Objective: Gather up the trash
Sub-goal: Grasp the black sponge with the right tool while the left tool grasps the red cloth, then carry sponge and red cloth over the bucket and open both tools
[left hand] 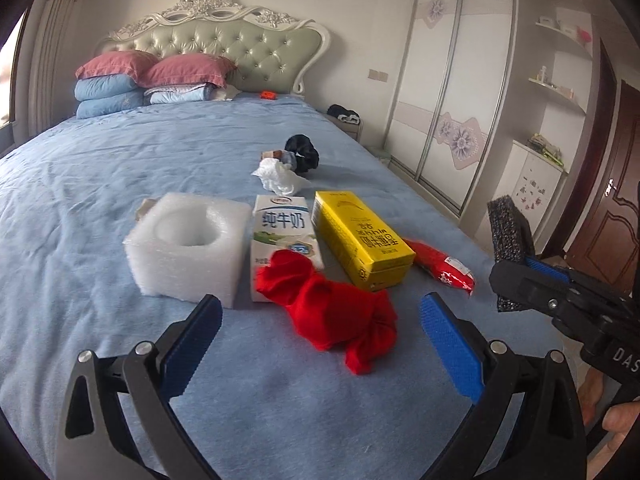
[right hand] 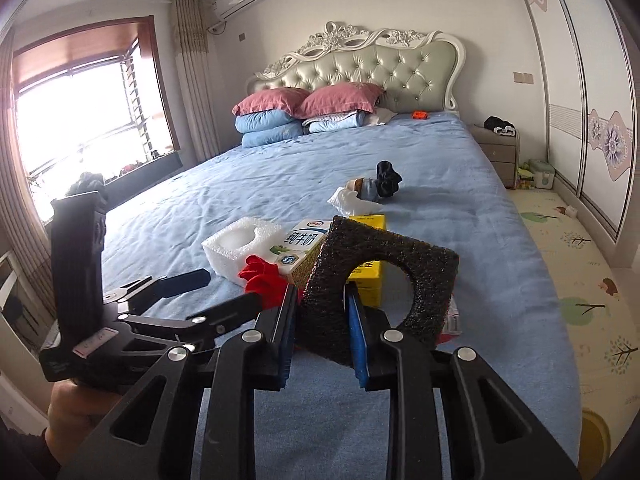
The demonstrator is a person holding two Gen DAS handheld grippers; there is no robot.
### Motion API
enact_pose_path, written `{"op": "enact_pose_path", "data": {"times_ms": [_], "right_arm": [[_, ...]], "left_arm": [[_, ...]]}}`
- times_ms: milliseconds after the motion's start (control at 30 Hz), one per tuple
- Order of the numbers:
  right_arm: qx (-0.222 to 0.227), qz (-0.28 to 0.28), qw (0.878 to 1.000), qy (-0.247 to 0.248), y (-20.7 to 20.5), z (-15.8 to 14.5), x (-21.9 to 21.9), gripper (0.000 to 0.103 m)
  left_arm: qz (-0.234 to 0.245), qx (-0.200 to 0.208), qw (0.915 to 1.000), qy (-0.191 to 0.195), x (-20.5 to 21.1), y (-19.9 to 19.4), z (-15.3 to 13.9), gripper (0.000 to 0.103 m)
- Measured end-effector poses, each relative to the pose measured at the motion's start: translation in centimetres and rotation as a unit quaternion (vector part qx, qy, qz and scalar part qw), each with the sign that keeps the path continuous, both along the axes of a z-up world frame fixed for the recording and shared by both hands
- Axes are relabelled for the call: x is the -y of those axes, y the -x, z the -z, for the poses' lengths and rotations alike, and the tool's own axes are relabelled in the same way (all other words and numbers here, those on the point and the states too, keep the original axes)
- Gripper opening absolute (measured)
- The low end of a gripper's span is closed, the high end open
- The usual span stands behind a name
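Note:
My right gripper [right hand: 320, 300] is shut on a black foam piece [right hand: 380, 268] with a round cutout and holds it above the bed; the foam also shows at the right of the left wrist view [left hand: 510, 232]. My left gripper [left hand: 320, 316] is open and empty, its jaws on either side of a red cloth [left hand: 332, 308]. Behind the cloth lie a white foam block [left hand: 188, 244], a white milk carton [left hand: 282, 228], a yellow carton [left hand: 360, 236], a red wrapper [left hand: 440, 266] and crumpled white paper [left hand: 280, 176].
Everything lies on a bed with a blue sheet [left hand: 100, 184]. Dark socks [left hand: 302, 152] lie past the paper. Pillows [left hand: 116, 80] and a headboard are at the far end. A wardrobe [left hand: 460, 92] and a patterned floor mat [right hand: 580, 280] are to the right.

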State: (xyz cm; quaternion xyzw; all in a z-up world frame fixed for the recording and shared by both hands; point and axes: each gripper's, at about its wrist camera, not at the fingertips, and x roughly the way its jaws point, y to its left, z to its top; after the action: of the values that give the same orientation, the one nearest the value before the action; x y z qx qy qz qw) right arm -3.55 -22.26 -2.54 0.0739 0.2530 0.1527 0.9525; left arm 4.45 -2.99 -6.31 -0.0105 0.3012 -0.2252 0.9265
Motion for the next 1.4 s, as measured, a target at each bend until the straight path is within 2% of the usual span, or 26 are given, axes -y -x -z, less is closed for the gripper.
{"op": "enact_pose_path", "data": {"times_ms": [133, 267, 333, 367, 400, 467, 500, 600, 800, 1033, 1233, 1400], "right_arm": [[-0.005, 0.011, 1.0, -0.016, 0.1, 0.5, 1.6, 0.024], [-0.013, 0.013, 0.999, -0.026, 0.4, 1.0, 2.6, 0.024], [-0.013, 0.015, 0.999, -0.028, 0.6, 1.1, 3.0, 0.024], [-0.013, 0.016, 0.999, -0.03, 0.7, 1.0, 3.1, 0.024], [-0.014, 0.018, 0.999, -0.033, 0.7, 1.1, 3.2, 0.024], [-0.016, 0.019, 0.999, -0.039, 0.7, 1.1, 3.4, 0.024], [-0.016, 0.019, 0.999, -0.041, 0.8, 1.1, 3.5, 0.024], [-0.015, 0.019, 0.999, -0.039, 1.0, 1.1, 3.5, 0.024], [-0.004, 0.027, 0.999, -0.039, 1.8, 0.9, 4.2, 0.024], [0.01, 0.061, 0.997, -0.043, 4.4, 0.7, 7.4, 0.024], [0.012, 0.11, 0.993, -0.037, 7.6, 1.1, 12.0, 0.024], [0.001, 0.159, 0.987, -0.036, 10.3, 2.2, 16.5, 0.024]], "left_arm": [[0.003, -0.022, 0.9998, 0.001, 2.1, -1.3, 0.5, 0.099], [-0.024, -0.052, 0.9982, -0.018, 3.1, -3.0, 1.4, 0.099], [-0.017, -0.076, 0.9967, -0.024, 3.4, -3.7, 2.2, 0.098], [-0.013, -0.087, 0.9958, -0.026, 3.4, -3.9, 2.7, 0.092], [-0.012, -0.095, 0.9951, -0.025, 3.3, -4.1, 3.1, 0.077], [-0.013, -0.102, 0.9946, -0.013, 2.8, -4.2, 3.5, 0.062], [-0.014, -0.102, 0.9947, -0.003, 2.4, -4.1, 3.4, 0.056], [0.001, -0.099, 0.9948, 0.026, 1.5, -3.5, 3.1, 0.051], [0.036, -0.064, 0.9968, 0.031, 2.1, 0.3, 1.0, 0.05], [0.092, -0.021, 0.9955, 0.012, 6.7, 3.3, -1.7, 0.051], [0.138, -0.025, 0.9901, 0.001, 12.0, 4.4, -1.6, 0.051], [0.194, -0.042, 0.9801, 0.001, 17.8, 5.6, -0.7, 0.051]]}}
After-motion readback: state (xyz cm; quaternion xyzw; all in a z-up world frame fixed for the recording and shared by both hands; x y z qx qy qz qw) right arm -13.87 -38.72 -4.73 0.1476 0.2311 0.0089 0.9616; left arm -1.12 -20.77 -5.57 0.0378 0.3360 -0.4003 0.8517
